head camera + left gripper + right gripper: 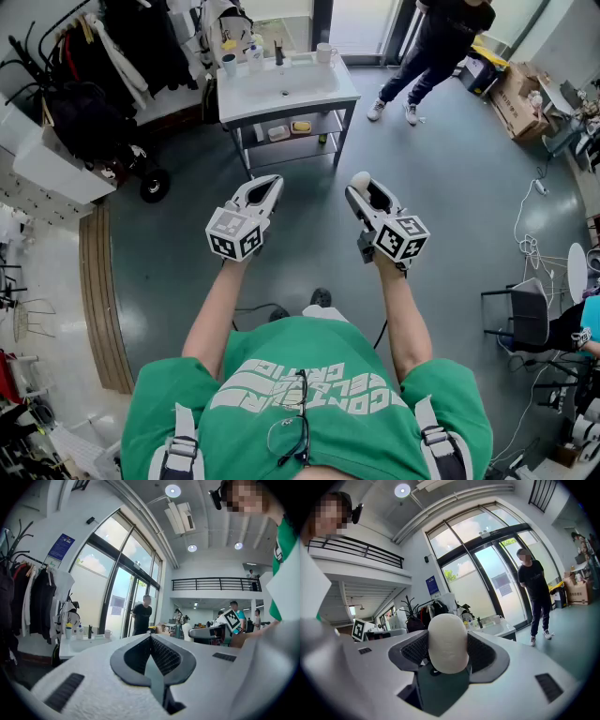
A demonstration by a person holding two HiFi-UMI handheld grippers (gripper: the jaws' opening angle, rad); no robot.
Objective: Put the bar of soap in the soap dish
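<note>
A white oval bar of soap [448,641] stands upright between the jaws of my right gripper [448,645], whose pads press on both its sides. In the head view the soap [361,179] shows at the tip of that right gripper [364,190], held level over the grey floor. My left gripper [265,190] is beside it, also level, and its jaws meet with nothing between them [151,639]. Ahead stands a white sink table [323,91] with bottles, a tap, a mug [323,52] and a pale flat dish [302,60]. Both grippers are well short of the table.
A person in dark clothes [433,52] stands behind the table to the right. A rack of dark coats [103,66] is at the left, cardboard boxes [514,94] at the right, a chair [527,314] and floor cables [530,246] further right. A yellow item [300,127] lies on the table's lower shelf.
</note>
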